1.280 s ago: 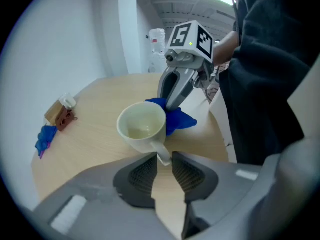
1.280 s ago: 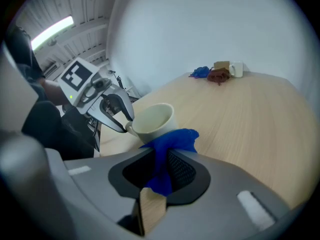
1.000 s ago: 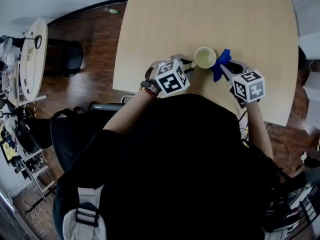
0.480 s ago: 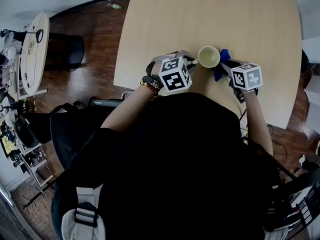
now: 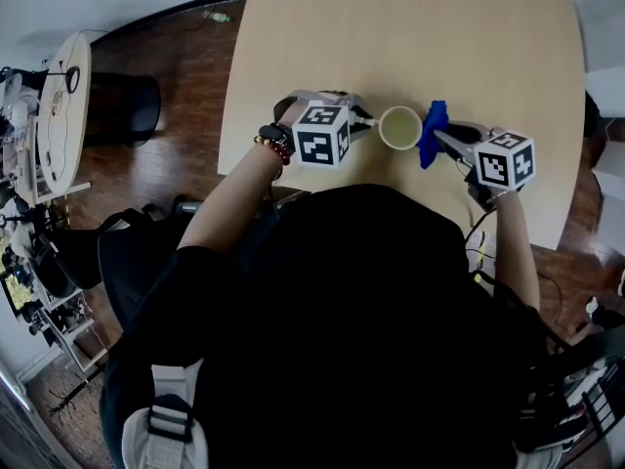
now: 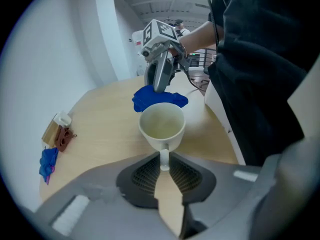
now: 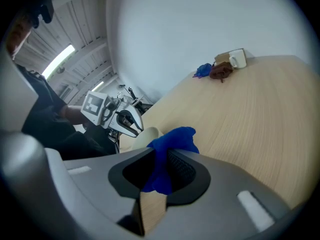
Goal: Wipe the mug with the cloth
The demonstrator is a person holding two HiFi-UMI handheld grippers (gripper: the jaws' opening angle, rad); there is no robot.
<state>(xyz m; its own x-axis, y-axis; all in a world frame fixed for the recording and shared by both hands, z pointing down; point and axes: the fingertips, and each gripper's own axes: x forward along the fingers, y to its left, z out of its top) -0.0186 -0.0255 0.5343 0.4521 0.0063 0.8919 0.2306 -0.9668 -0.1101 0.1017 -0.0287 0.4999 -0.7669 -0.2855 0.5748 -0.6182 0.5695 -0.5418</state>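
1. Cream mug (image 5: 399, 127) stands upright on the wooden counter (image 5: 391, 27), near the edge closest to me.
2. My left tool (image 5: 366, 124) reaches in from the mug's 9 o'clock, its jaws closing on the handle (image 6: 163, 156), pads touching it.
3. My right tool (image 7: 159, 170) pinches the blue cloth (image 5: 431, 132) tight at the mug's 3 o'clock, just beside its wall.

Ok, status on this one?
Left gripper closing, mug handle between its jaws. Right gripper shut on blue cloth, close beside mug. Small items far across table, not in the way.
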